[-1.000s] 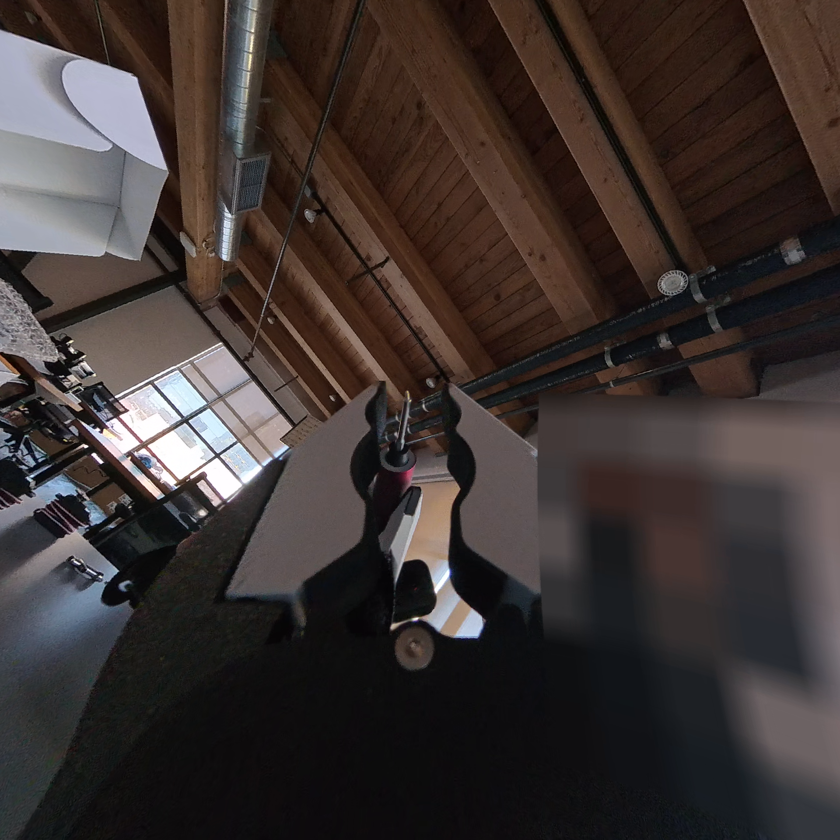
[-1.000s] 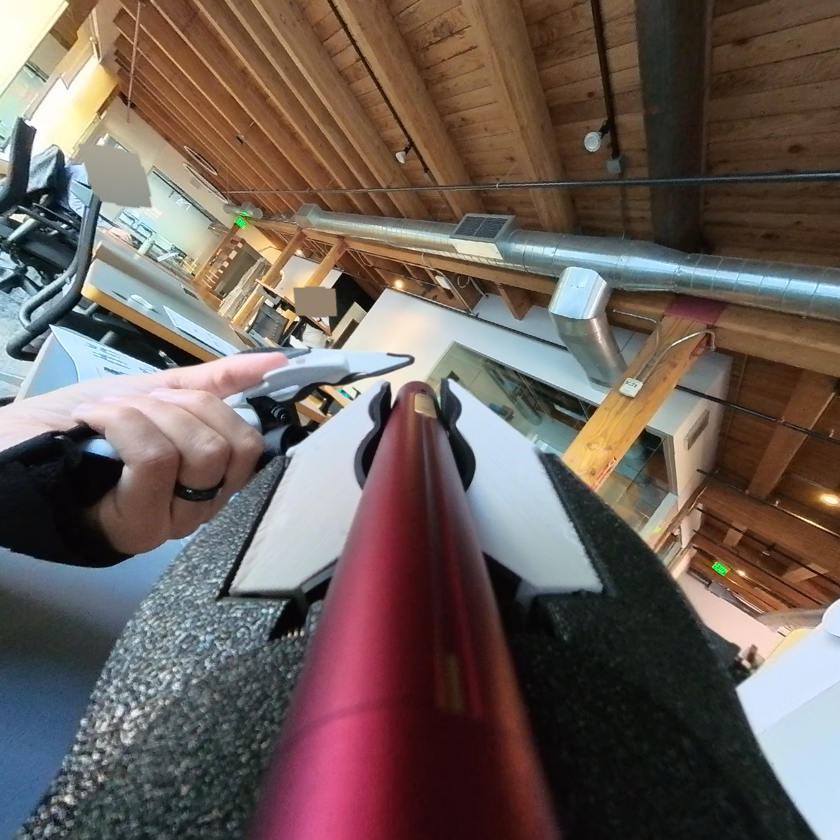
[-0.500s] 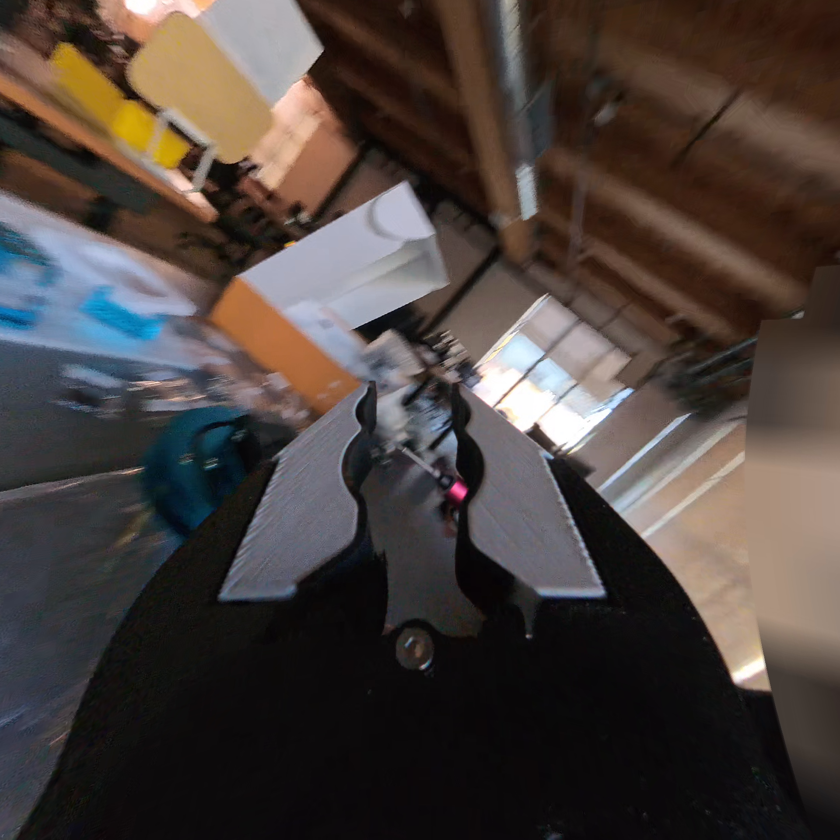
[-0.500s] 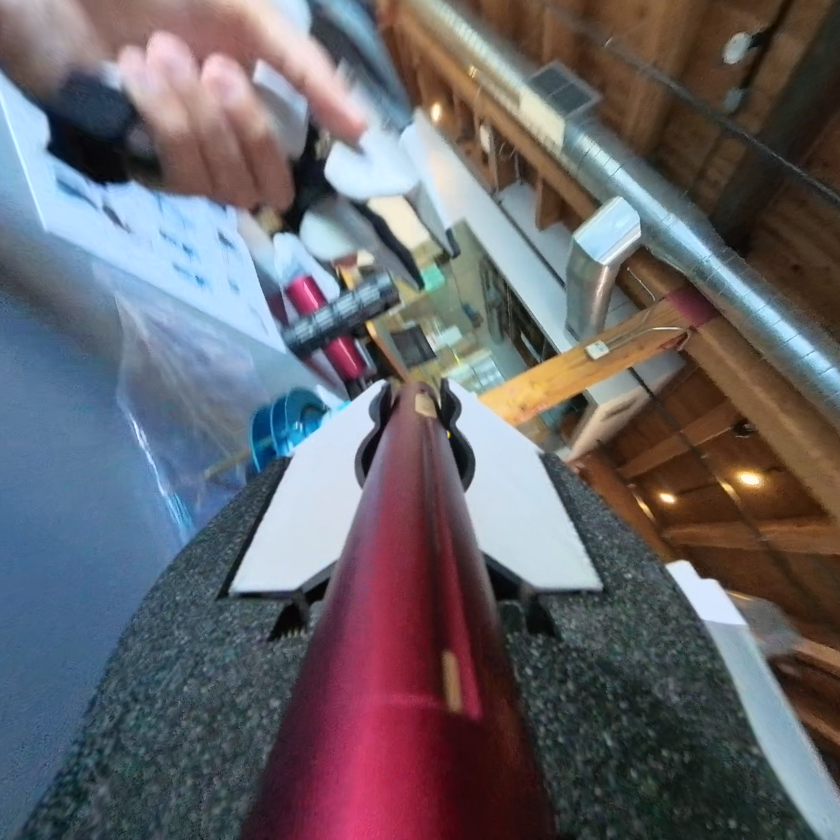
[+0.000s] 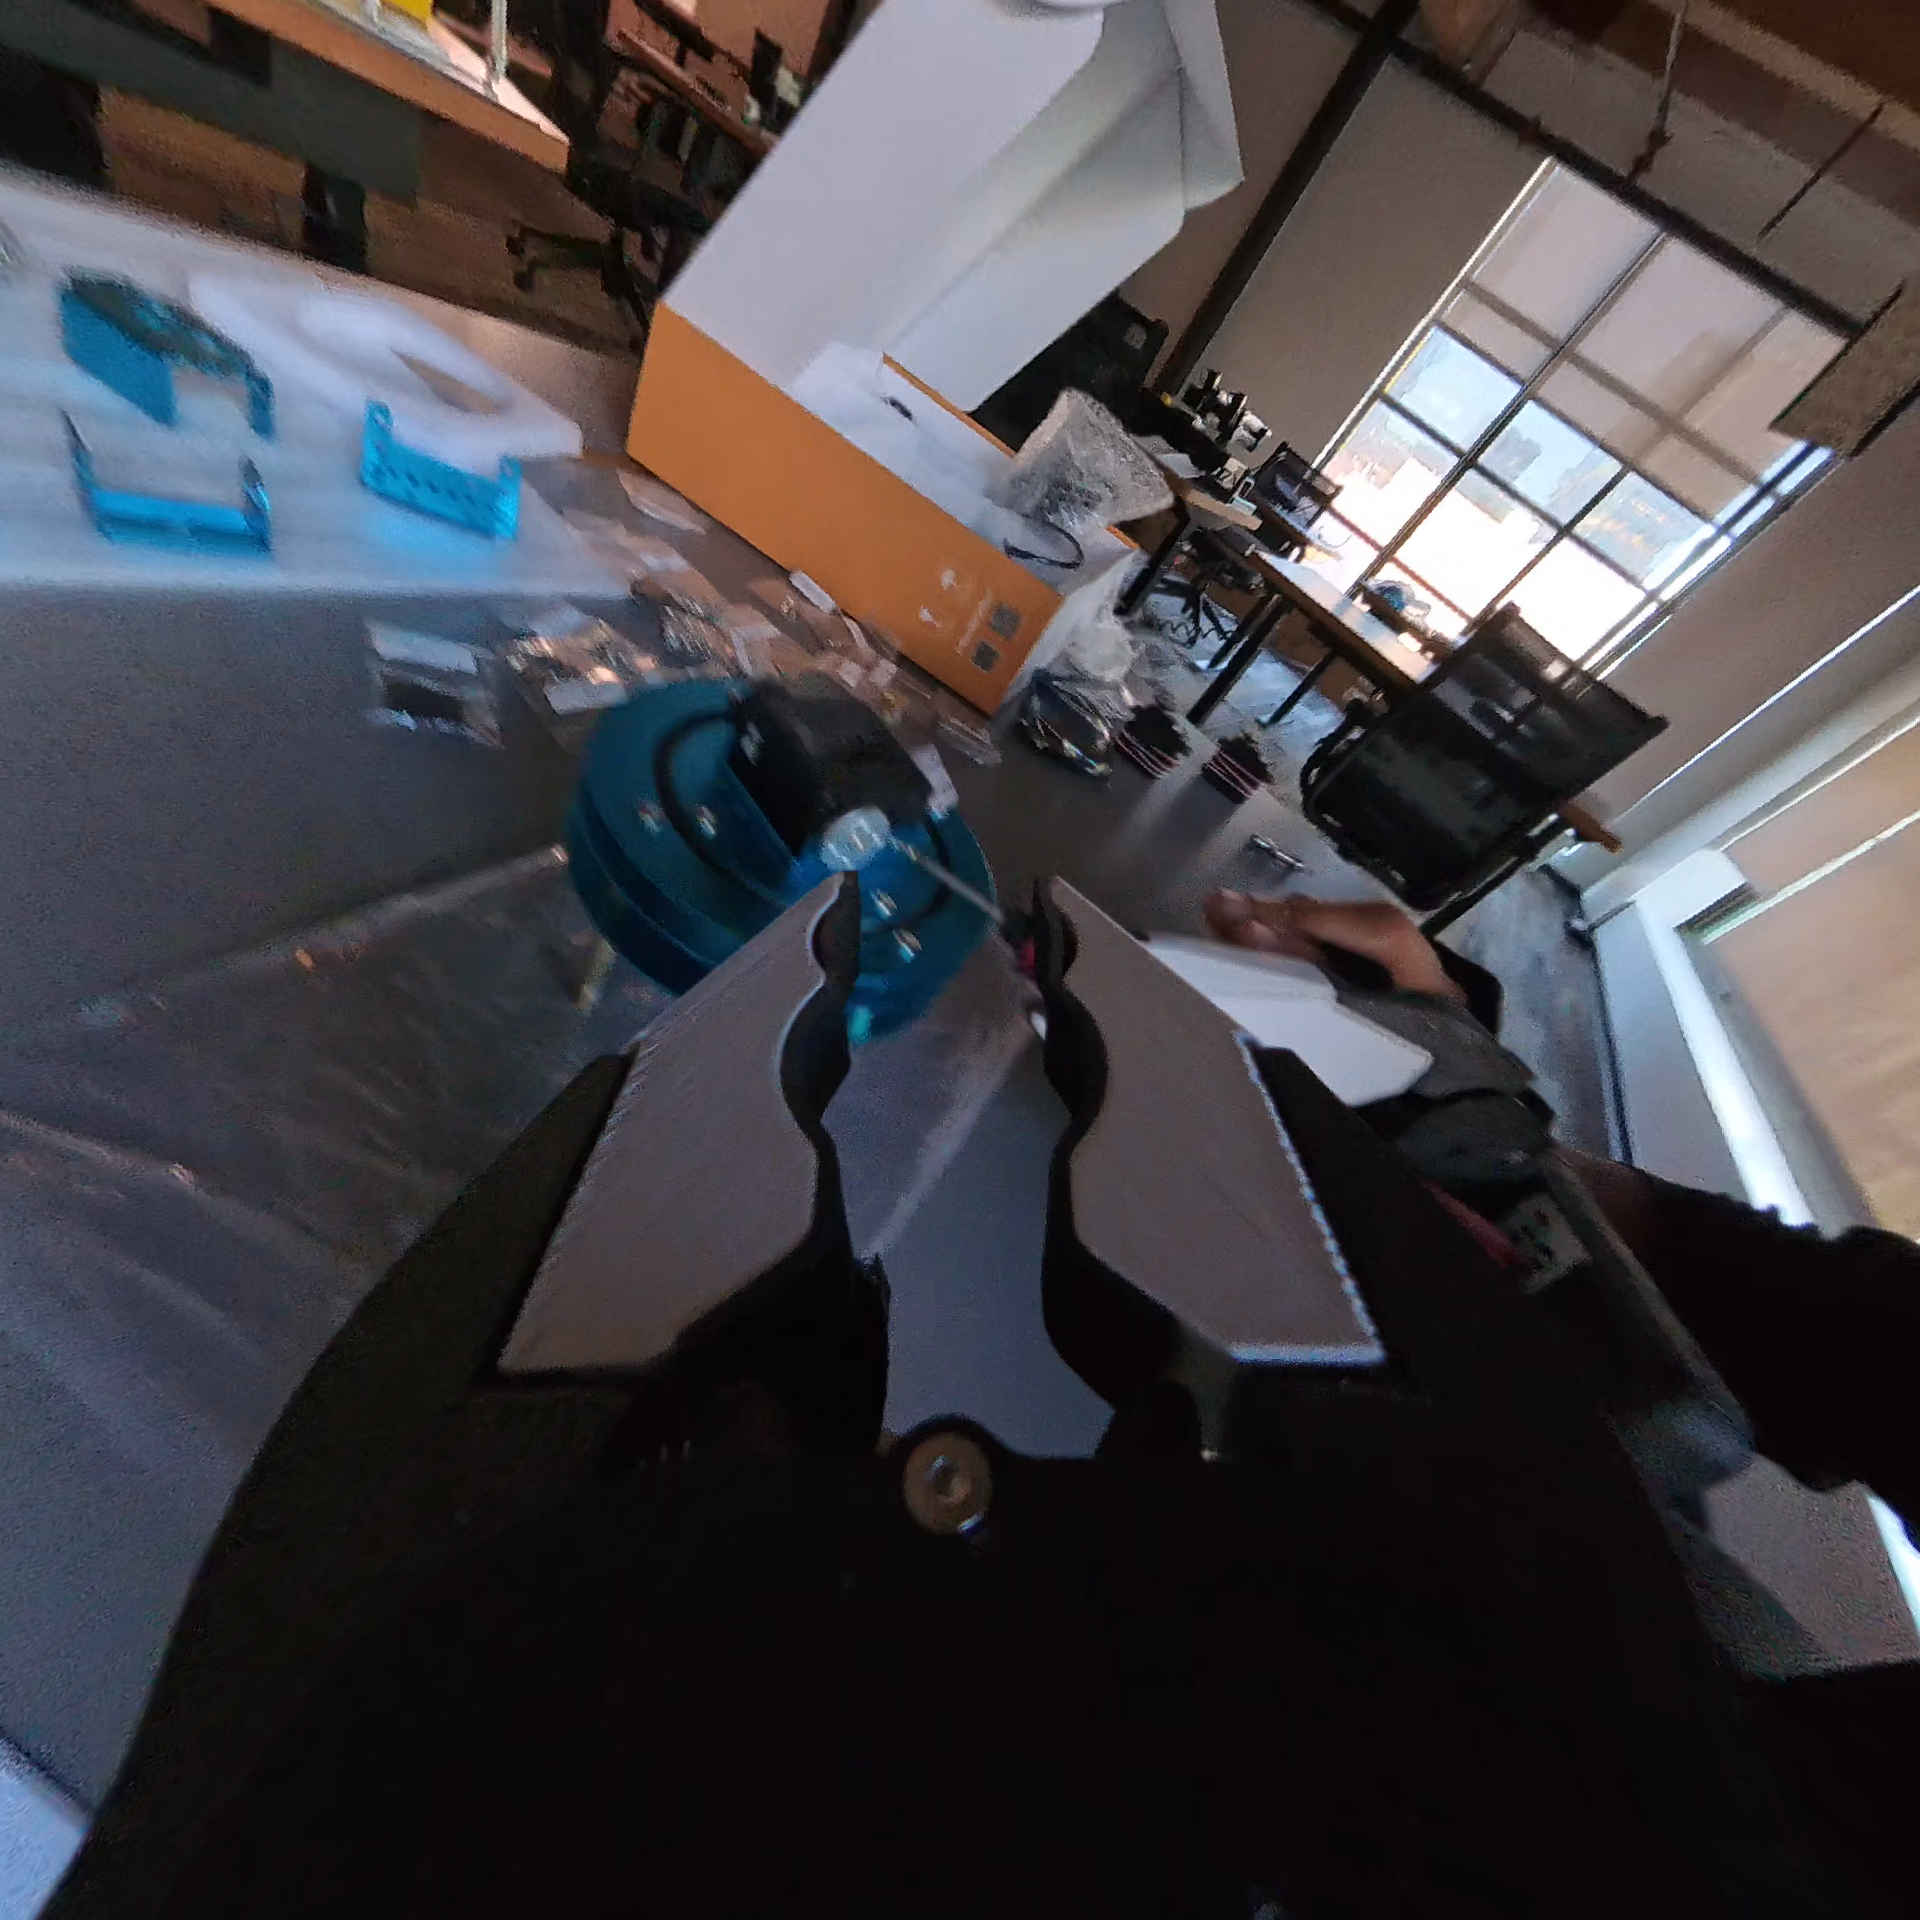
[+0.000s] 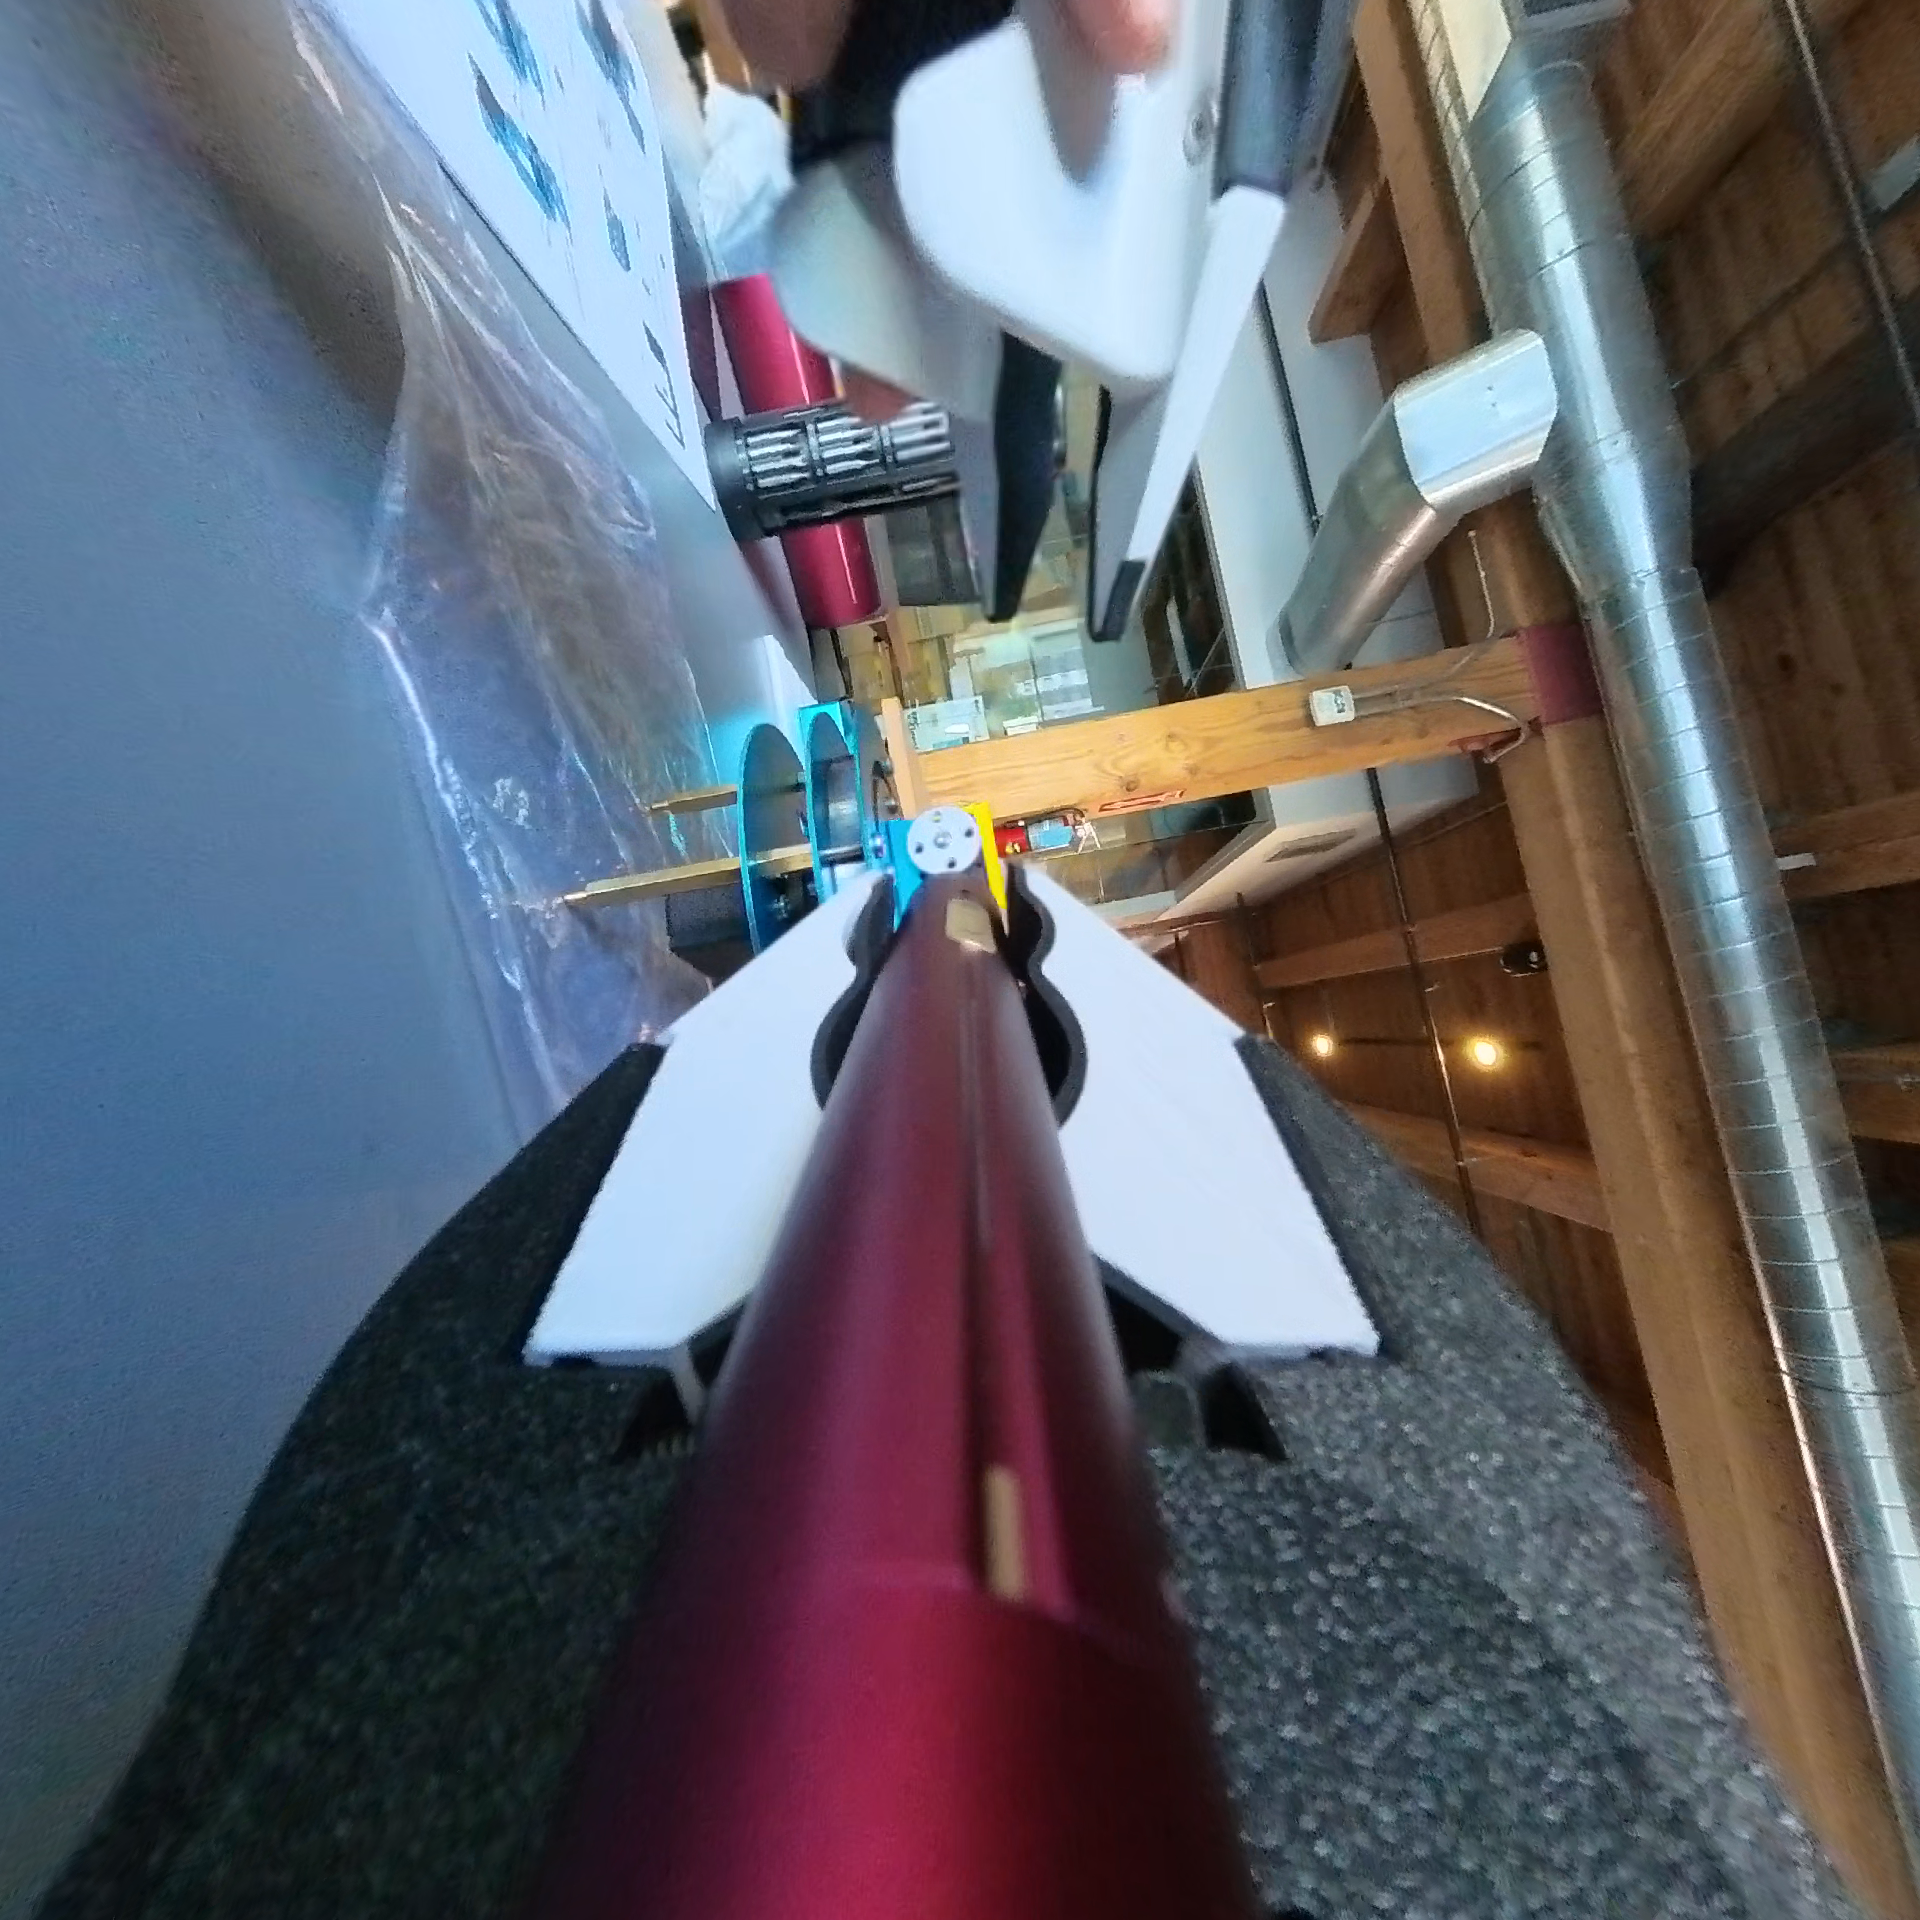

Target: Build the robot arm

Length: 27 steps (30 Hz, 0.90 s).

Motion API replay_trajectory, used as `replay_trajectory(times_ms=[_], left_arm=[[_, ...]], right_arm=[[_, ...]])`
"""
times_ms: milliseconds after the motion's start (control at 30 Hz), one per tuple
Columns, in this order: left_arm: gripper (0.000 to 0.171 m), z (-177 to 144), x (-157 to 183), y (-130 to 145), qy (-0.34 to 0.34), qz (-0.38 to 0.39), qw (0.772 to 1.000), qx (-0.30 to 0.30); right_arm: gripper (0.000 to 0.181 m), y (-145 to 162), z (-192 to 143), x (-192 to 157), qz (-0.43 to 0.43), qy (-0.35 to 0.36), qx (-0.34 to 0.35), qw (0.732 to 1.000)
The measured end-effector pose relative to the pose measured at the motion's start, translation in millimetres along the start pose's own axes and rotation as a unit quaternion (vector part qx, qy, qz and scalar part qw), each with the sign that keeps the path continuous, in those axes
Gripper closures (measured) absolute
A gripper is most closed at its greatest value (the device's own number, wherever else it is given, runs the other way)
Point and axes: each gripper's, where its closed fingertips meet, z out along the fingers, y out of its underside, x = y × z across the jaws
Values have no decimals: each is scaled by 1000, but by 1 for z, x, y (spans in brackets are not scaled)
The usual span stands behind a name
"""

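My left gripper (image 5: 945, 914) is open and empty, just above the grey table, with a blue two-disc assembly (image 5: 717, 831) carrying a black motor right ahead of its tips. My right gripper (image 6: 951, 899) is shut on a dark red screwdriver (image 6: 935, 1299). The screwdriver's front end points at a small silver hub (image 6: 940, 840) on the blue assembly (image 6: 774, 821), which stands on brass standoffs (image 6: 675, 885). In the left wrist view the thin driver shaft (image 5: 961, 885) reaches the assembly from a hand (image 5: 1320, 935) at the right. Contact at the tip is hidden.
An open orange box with a white lid (image 5: 831, 509) stands behind the assembly. Blue brackets (image 5: 436, 488) lie on white foam at the left. Small part bags (image 5: 582, 665) are scattered on the table. A red tube with a black bit holder (image 6: 826, 478) and a clear plastic bag (image 6: 520, 644) lie nearby. One gripper's finger ends stand about 6 cm off the other's.
Both grippers swung down from facing the ceiling to the table. The screwdriver bit no longer sits between my left fingers. The screwdriver now points at the blue assembly's hub.
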Motion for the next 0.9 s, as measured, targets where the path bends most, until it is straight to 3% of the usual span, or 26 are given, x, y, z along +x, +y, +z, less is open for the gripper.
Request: replay_trajectory(times_ms=[133,300,633,900], left_arm=[[114,26,-23,-36,39,71,997,-16],[112,51,-53,-65,78,92,992,-19],[109,62,-85,-40,123,32,990,-66],[109,60,-79,-22,151,17,984,-93]], right_arm=[[160,-1,1,-5,-6,-7,1,1000],[160,-2,3,-4,2,-8,5,1000],[160,-2,5,-3,23,-21,7,1000],[160,3,7,-3,36,-32,-1,999]])
